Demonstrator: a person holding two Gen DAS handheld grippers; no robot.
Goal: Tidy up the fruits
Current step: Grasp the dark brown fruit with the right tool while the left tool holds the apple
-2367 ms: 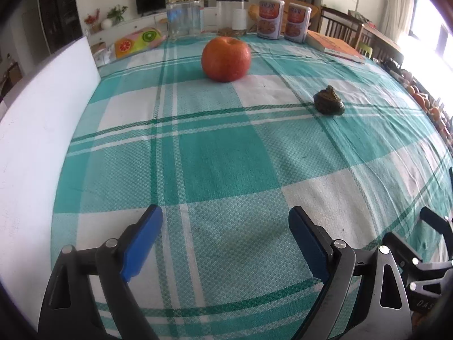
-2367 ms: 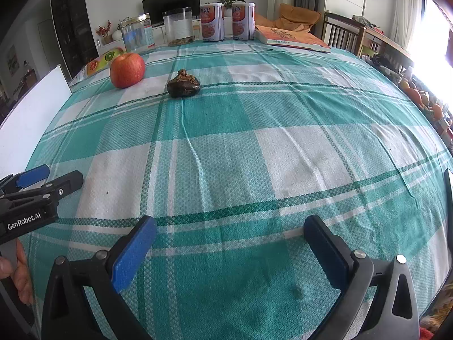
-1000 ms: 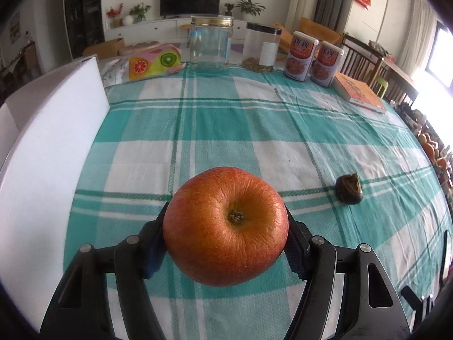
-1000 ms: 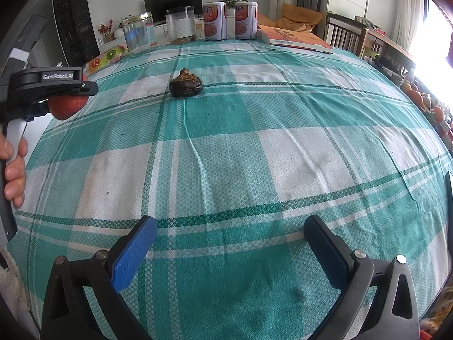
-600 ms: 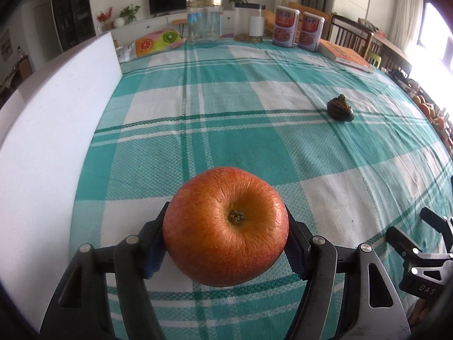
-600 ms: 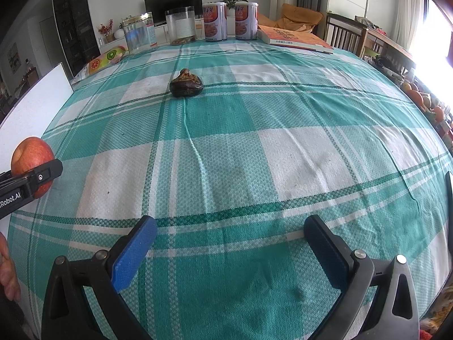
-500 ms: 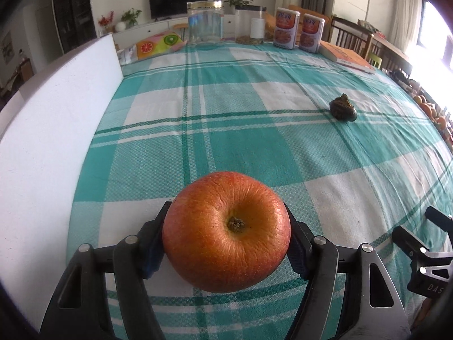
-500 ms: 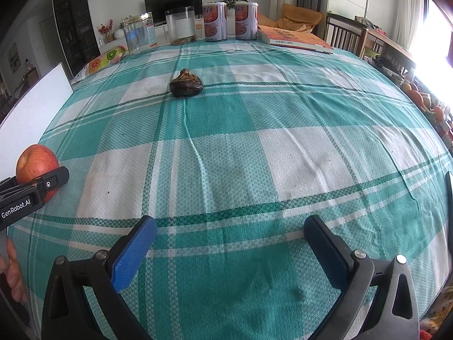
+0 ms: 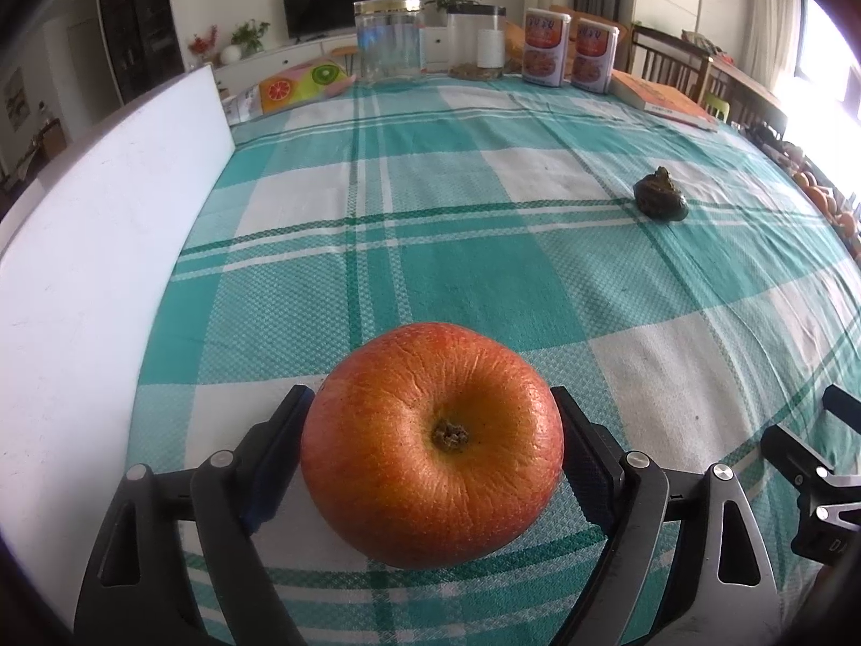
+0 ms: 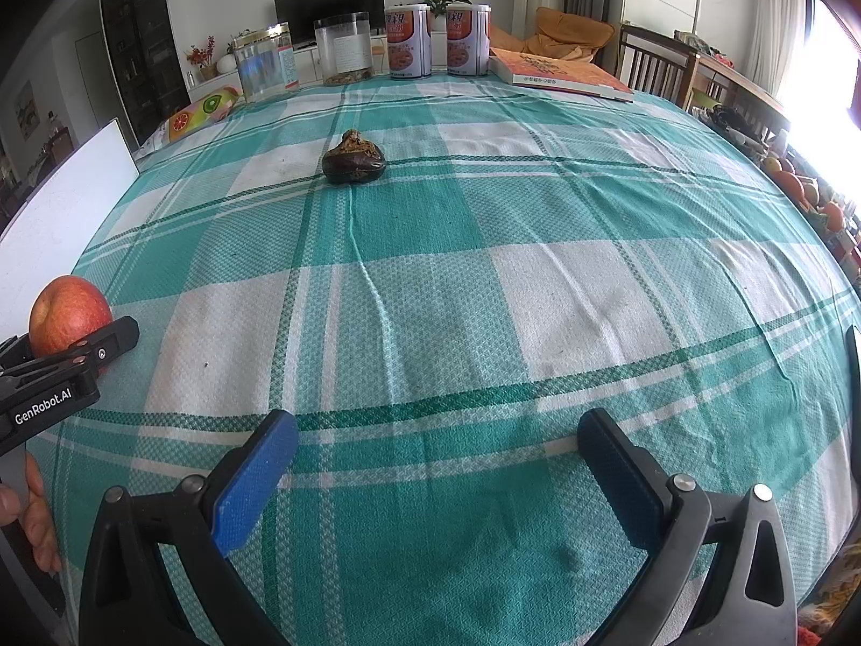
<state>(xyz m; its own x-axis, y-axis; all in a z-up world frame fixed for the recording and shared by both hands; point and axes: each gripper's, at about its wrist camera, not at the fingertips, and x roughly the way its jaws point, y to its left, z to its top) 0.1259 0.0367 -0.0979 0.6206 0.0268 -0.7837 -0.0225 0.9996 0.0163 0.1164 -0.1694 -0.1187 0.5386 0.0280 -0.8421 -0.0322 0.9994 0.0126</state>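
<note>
Between the two blue pads of your left gripper (image 9: 432, 444) sits the apple (image 9: 432, 444), red-orange, its calyx end turned toward the camera, both pads pressed against its sides. It is low over the near left part of the green-and-white checked tablecloth (image 9: 463, 269), over a white square of the check; whether it touches the cloth you cannot tell from these views. From your right wrist view the same apple (image 10: 69, 313) shows at the far left edge, above the black finger of that left gripper (image 10: 70, 355), close to the white board (image 9: 91, 269) that runs along the table's left side. Your right gripper (image 10: 438, 476) hangs over the near edge of the cloth with its jaws spread wide and nothing between them. Further out, well apart from the apple toward the middle of the table, lies a small dark brown fruit (image 10: 353, 159) on a green stripe. At the far edge stand a clear jar with a gold lid (image 10: 265, 62), a clear canister with a dark lid (image 10: 344, 48) and two red-labelled cans (image 10: 409, 43) side by side, with an orange book (image 10: 559, 72) lying flat to their right and a fruit-printed packet (image 10: 202, 107) to the left of the jars.
</note>
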